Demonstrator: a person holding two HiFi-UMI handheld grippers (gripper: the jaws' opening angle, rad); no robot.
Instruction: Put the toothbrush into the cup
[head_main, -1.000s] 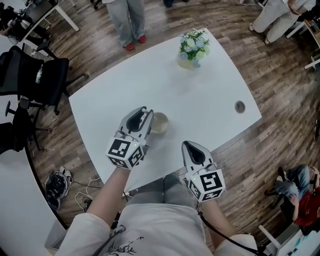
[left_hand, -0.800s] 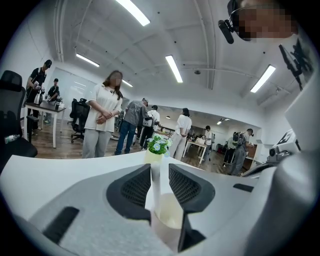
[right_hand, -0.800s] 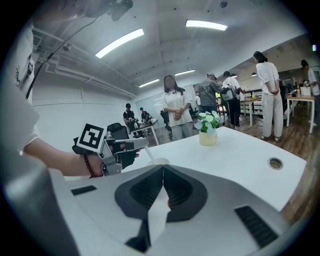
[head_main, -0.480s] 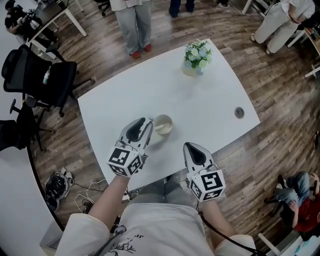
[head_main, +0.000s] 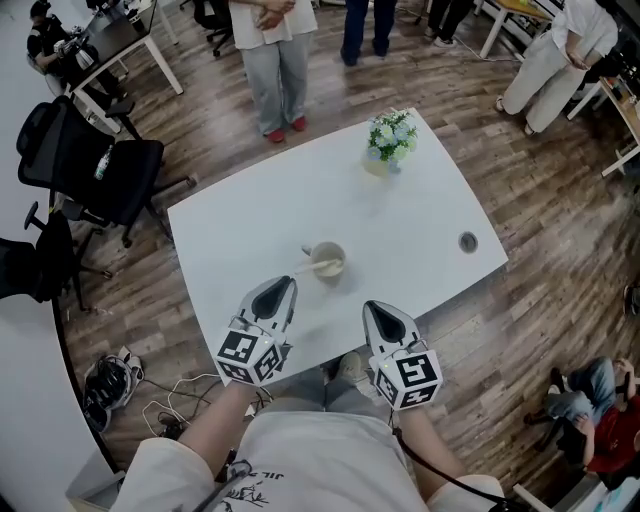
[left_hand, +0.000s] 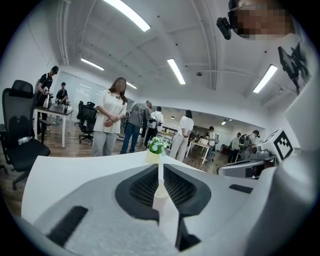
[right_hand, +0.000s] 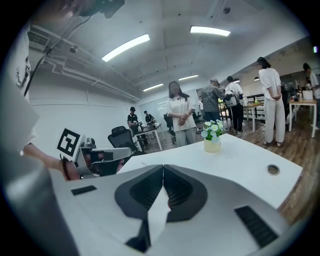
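Evidently the placing step is complete or nearly so: the toothbrush (head_main: 316, 266) lies in the cup (head_main: 340, 262), its head inside and its handle slanting out over the rim on the side nearer the left hand-held gripper (head_main: 282, 286). The cup stands upright on the white worktop (head_main: 240, 220), ahead of the left hand-held gripper and slightly to its right, clear of its tips. It lies ahead and to the left of the right hand-held gripper (head_main: 373, 307), also apart from it. Both tools sit at the near edge of the worktop. The left gripper view shows its jaws drawn together to a narrow slit with nothing held, and a pale cup shape shows beyond the slit. The right gripper view shows its jaws closed on each other, also empty. A flower pot (head_main: 390, 140) stands far ahead of both.

As a judgement, no further grasp is called for. If the brush is to stand more upright, the next move would be a light nudge of the handle by the left tool, taking care not to tip the cup.
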